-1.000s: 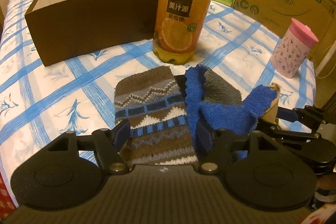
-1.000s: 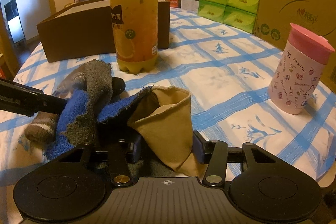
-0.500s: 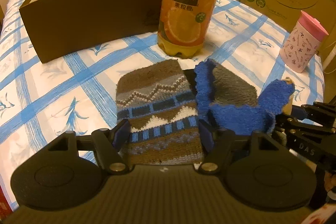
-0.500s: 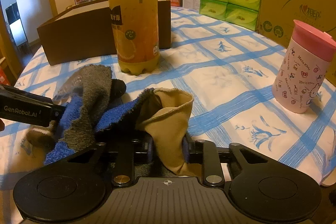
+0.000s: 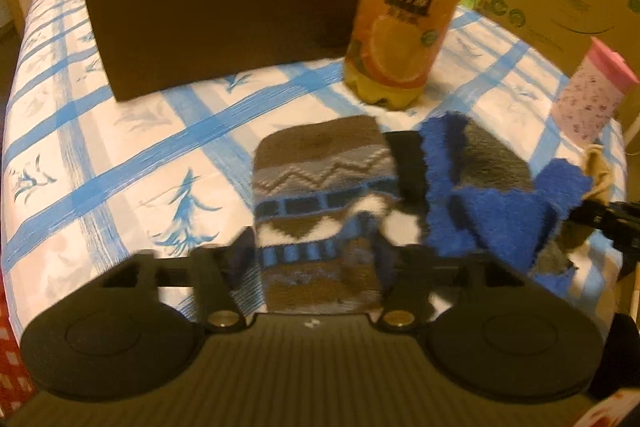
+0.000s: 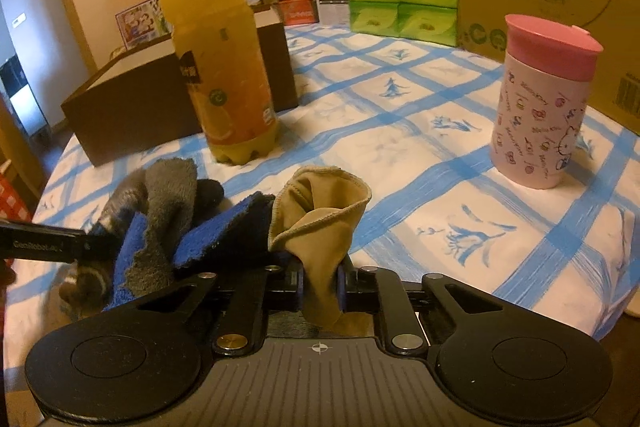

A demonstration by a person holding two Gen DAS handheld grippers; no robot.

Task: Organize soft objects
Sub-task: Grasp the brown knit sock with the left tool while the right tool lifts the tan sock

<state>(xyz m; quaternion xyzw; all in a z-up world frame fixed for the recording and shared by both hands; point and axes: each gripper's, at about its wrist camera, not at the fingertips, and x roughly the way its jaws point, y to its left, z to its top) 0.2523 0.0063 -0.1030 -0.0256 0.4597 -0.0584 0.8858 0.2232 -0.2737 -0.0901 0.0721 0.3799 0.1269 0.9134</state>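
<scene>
The right tongs [image 6: 320, 287] pinch a thin beige cloth [image 6: 324, 227] to lift it from the bench [image 6: 420, 155]. The left tongs [image 5: 316, 255] straddle a brown patterned knit sock [image 5: 320, 187], apparently closing on it.

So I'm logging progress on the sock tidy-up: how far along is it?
Early. Nothing looks put away: what shows of the brown box holds no socks. In hand: the right gripper is shut on the tan sock; the left gripper straddles the patterned knit sock, apparently not yet shut. Left: the blue-and-grey sock and the others lie on the tablecloth.
</scene>
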